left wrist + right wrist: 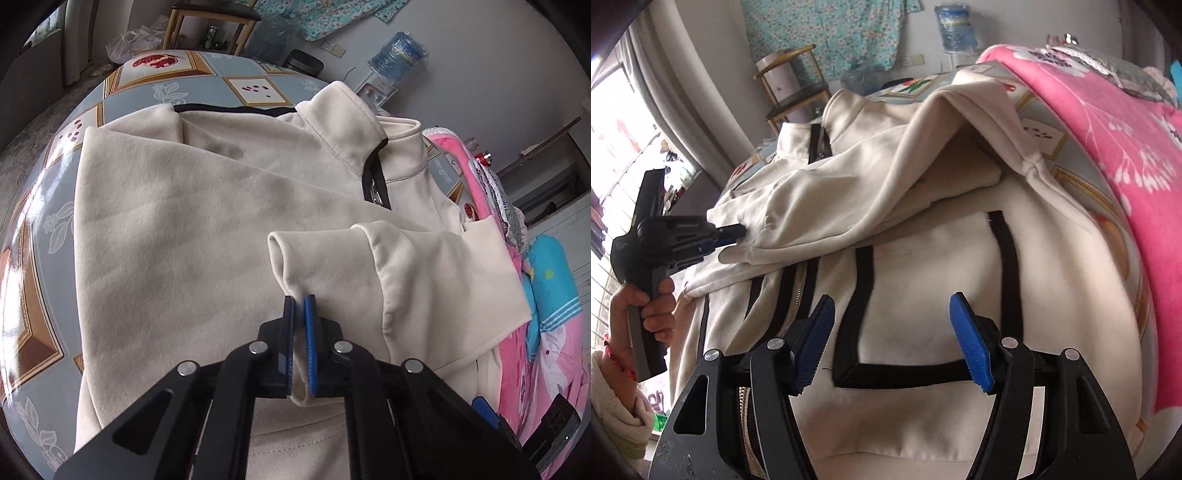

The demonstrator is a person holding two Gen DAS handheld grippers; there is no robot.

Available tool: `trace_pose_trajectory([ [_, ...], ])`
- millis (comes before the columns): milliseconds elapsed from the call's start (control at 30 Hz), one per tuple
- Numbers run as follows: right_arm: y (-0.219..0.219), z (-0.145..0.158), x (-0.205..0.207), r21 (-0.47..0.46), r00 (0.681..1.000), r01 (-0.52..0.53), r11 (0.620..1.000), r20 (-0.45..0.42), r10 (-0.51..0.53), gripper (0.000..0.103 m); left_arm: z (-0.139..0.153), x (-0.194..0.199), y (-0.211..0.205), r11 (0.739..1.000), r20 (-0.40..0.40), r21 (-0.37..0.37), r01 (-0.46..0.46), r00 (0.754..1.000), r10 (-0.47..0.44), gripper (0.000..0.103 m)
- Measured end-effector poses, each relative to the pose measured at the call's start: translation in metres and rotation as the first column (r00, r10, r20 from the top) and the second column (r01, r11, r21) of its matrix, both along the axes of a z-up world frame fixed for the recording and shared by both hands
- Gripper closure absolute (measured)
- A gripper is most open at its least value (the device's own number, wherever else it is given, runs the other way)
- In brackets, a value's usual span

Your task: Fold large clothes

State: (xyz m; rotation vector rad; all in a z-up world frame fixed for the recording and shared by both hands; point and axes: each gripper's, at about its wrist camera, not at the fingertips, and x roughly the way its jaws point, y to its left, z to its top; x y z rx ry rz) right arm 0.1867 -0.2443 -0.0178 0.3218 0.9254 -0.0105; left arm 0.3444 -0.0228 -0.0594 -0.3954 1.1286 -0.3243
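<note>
Left gripper [300, 301] clamps cuff of cream fleece zip jacket [192, 229] on patterned tablecloth [48, 184]; right gripper [892, 306] hovers above black-trimmed pocket [931, 291], jaws apart, empty.

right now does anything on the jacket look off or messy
Mostly tidy, but the cream jacket has a faint dark smudge below the collar. The sleeve pinched by the left gripper lies bunched across the front, not flat. The right gripper hangs open over the pocket.

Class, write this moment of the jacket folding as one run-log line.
left gripper: shut on sleeve cuff | right gripper: open above cream jacket | jacket: on table
</note>
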Motion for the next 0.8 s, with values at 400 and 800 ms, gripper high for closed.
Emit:
trace_pose_trajectory([
  [400, -0.056, 0.006, 0.007, -0.070, 0.993, 0.117, 0.991, 0.021, -0.116, 0.042, 0.093, -0.025, 0.058, 0.995, 0.229, 0.060, -0.085, 0.971, 0.069, 0.099],
  [800, -0.087, 0.011, -0.004, 0.041, 0.989, 0.145, 0.989, -0.025, -0.144, 0.050, 0.026, -0.041, 0.080, 0.981, 0.071, 0.170, -0.098, 0.994, 0.087, 0.099],
])
